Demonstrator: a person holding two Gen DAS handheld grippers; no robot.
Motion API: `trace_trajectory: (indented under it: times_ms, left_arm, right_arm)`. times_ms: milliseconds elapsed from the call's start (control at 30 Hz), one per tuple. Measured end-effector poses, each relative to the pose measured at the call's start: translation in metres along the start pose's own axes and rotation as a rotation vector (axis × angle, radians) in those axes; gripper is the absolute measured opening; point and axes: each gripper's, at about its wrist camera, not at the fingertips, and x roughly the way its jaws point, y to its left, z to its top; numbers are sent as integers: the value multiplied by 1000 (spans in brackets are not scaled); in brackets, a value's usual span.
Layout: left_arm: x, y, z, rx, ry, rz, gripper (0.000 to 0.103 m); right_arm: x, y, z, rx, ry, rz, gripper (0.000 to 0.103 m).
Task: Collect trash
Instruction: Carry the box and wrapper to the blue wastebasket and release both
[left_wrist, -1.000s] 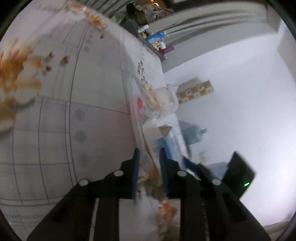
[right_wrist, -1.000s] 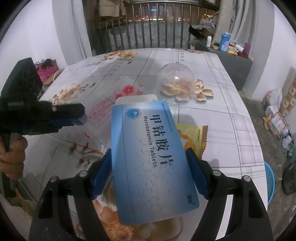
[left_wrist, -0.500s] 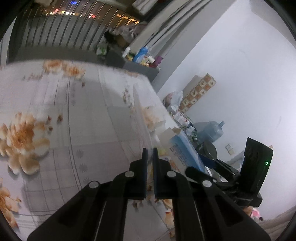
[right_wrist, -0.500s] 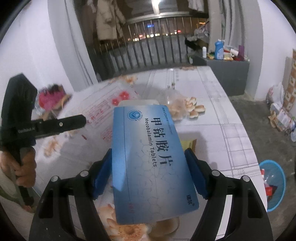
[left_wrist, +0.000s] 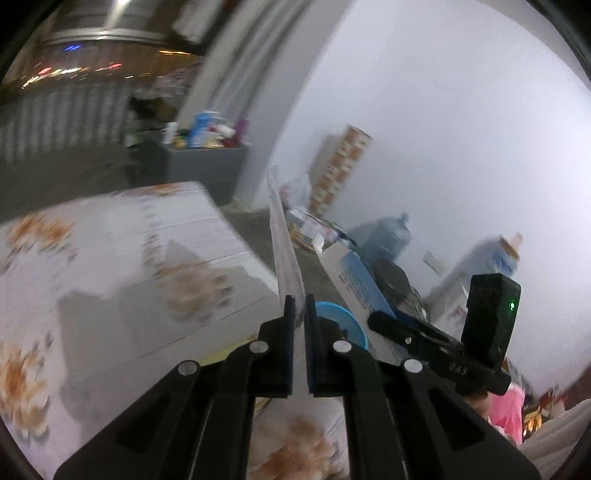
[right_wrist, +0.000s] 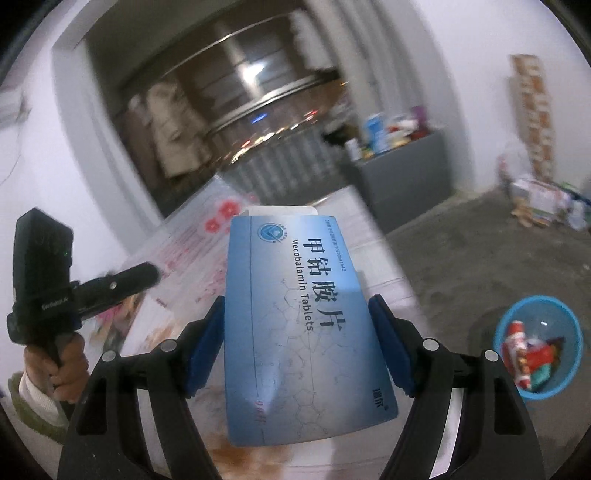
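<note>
My left gripper (left_wrist: 299, 306) is shut on a thin clear plastic bag (left_wrist: 284, 236), which stands edge-on above the fingers. In the right wrist view that bag (right_wrist: 199, 254) shows red print and hangs over the floral table (right_wrist: 373, 258), held by the left gripper (right_wrist: 147, 275). My right gripper (right_wrist: 295, 304) is shut on a blue tablet box (right_wrist: 299, 332), its pads pressing both long sides. The same box (left_wrist: 354, 280) shows in the left wrist view. A blue bin (right_wrist: 537, 347) with wrappers in it stands on the floor at the lower right, and its rim (left_wrist: 341, 314) peeks out beyond my left fingers.
The floral table (left_wrist: 122, 266) ends just left of the bin. A grey cabinet (right_wrist: 402, 173) with bottles stands at the back. Stacked cartons (right_wrist: 532, 110), floor clutter (right_wrist: 543, 203) and a water jug (left_wrist: 388, 240) line the white wall. A person's hand (right_wrist: 66, 365) grips the left handle.
The left jaws have shut on the plastic bag and lifted it off the table. Both grippers rose and swung right past the table edge; the bin on the floor came into view.
</note>
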Motion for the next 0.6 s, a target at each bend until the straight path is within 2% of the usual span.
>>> trace_trajectory:
  times_ms: [67,167,300,467,600]
  left_arm:
    - [23,-23,12,57,35,-14,4]
    - [70,-59,32,144,106,-41,5]
    - [150,-107,50,252,244,-92,5]
    - [262,-151,45,332,421,-111,5]
    - [352,-174,31,337,561,-138,5]
  right_arm:
    - [-12,-29,3,63,-33,-64,72]
    - [-28,-76,2,152,-67,-215,72]
    - [-38,-136,-14,302,-54,-377,72]
    - [-29,-209,-42,524,-4,-480,72]
    - [-12,-261,-56,652,30,-505,72]
